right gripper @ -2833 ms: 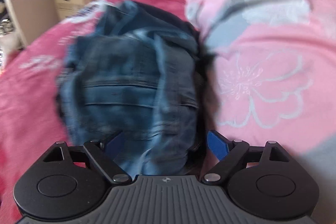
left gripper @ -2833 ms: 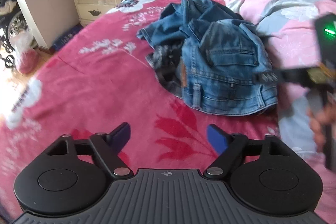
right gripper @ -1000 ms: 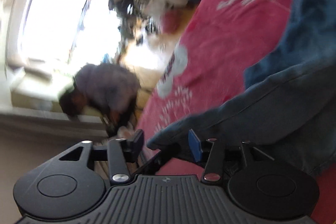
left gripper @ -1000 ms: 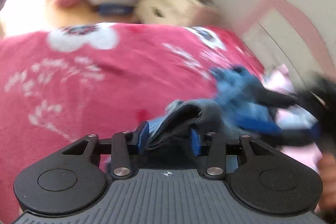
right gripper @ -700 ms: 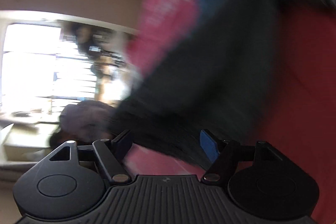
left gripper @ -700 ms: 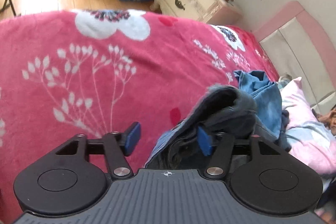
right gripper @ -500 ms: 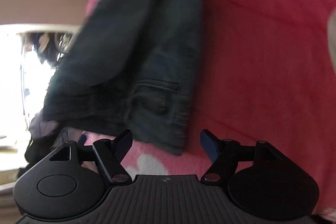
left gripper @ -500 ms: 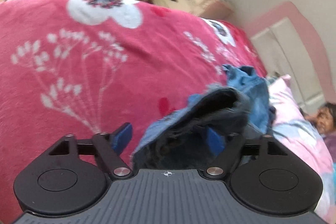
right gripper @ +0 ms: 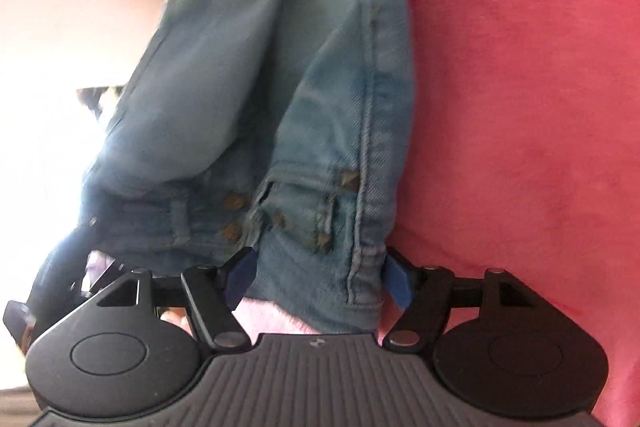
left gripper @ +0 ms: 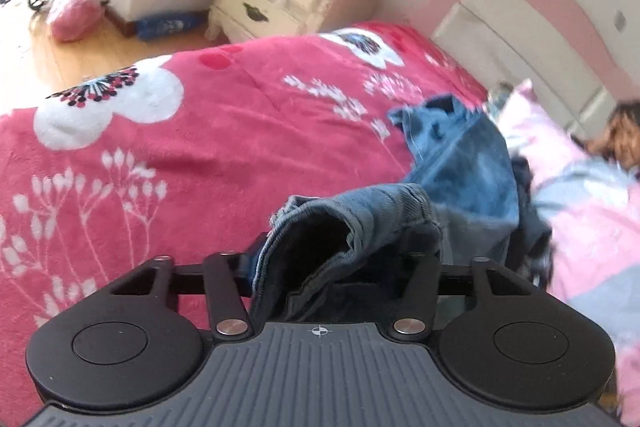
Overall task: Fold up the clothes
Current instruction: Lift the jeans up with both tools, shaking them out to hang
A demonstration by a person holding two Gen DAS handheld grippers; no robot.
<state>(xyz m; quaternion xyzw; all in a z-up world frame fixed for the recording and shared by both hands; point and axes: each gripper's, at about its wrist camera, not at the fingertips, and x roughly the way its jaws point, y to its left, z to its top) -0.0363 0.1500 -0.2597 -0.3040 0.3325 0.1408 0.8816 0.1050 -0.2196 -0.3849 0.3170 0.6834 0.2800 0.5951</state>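
The left gripper (left gripper: 340, 259) is closing its fingers on a bunched hem of the jeans (left gripper: 360, 223). The right gripper (right gripper: 318, 277) stands wide, studded waistband between its fingers, unpinched. Better close both grips, then spread the denim flat on the bed (left gripper: 200, 131).

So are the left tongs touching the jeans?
Touching. In the left wrist view the left tongs are closing around a bunched fold of the jeans, and the denim covers both fingertips.
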